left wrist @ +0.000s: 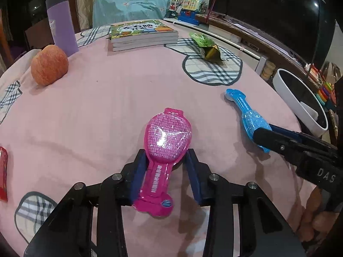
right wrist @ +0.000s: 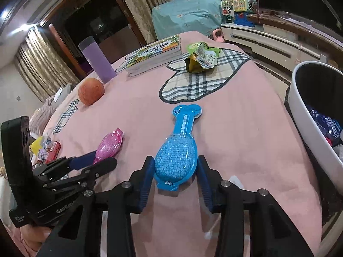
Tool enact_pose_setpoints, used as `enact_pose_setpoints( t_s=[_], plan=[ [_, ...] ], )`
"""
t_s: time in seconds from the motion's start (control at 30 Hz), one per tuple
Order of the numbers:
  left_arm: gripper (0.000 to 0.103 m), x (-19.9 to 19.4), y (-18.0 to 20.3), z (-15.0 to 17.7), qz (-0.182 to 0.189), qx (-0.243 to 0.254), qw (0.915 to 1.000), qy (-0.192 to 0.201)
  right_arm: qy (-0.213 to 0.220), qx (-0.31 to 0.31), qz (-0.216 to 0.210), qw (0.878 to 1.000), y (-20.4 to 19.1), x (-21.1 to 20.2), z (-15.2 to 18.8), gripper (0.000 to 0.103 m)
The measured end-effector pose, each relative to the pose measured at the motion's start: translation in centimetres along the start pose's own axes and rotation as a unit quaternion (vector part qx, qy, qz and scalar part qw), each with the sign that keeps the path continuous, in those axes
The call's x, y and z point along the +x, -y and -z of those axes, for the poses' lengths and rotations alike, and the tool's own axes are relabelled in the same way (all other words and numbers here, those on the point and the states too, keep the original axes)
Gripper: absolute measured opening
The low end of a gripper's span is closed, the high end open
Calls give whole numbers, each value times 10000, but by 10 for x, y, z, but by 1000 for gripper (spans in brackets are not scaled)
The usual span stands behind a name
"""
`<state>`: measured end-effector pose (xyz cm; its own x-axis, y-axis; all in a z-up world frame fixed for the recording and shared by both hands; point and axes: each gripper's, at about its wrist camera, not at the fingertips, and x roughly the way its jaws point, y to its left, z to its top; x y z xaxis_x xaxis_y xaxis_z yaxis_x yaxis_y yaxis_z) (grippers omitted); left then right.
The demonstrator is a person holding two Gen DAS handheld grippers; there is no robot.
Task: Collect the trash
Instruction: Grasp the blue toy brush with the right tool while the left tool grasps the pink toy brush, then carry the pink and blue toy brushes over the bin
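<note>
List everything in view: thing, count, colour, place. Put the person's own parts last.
pink packet: 1, pink, flat on the cloth between the left gripper's jaws
blue packet: 1, blue, flat on the cloth between the right gripper's jaws
green wrapper: 1, green and gold, crumpled on a plaid patch
red wrapper: 1, red, at the cloth's left edge
apple: 1, orange-red, beside the cup
cup: 1, purple, upright at the far left
books: one stack, green cover, far side
bin: 1, white, off the right edge, wrappers inside
tablecloth: 1, pink with plaid patches
left gripper: 1, black, blue pads
right gripper: 1, black, blue pads
</note>
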<state>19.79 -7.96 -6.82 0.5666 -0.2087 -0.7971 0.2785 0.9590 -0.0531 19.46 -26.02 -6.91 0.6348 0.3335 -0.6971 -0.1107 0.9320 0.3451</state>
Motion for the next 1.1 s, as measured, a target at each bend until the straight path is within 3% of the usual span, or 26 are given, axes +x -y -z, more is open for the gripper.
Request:
enact_pose_setpoints(
  t_s=[0.3, 0.5, 0.87, 0.97, 1.1],
  plan=[
    [31, -14, 22, 12, 22, 160, 9998, 69, 268, -12, -143, 9995, -3, -29, 12, 41],
    [31, -16, 31, 17, 32, 207, 9998, 28, 252, -294, 267, 9989, 0, -38, 20, 41],
    [30, -27, 75, 6, 267, 563, 9979, 198, 686, -141, 202, 9973, 22, -83, 17, 41],
    [19, -27, 91, 0, 347, 690, 9968, 204, 796, -54, 219, 9966, 32, -96, 15, 41],
    [20, -25, 112, -6, 457, 858, 9950, 209, 904, 42, 246, 9956, 46, -112, 15, 41]
  ],
)
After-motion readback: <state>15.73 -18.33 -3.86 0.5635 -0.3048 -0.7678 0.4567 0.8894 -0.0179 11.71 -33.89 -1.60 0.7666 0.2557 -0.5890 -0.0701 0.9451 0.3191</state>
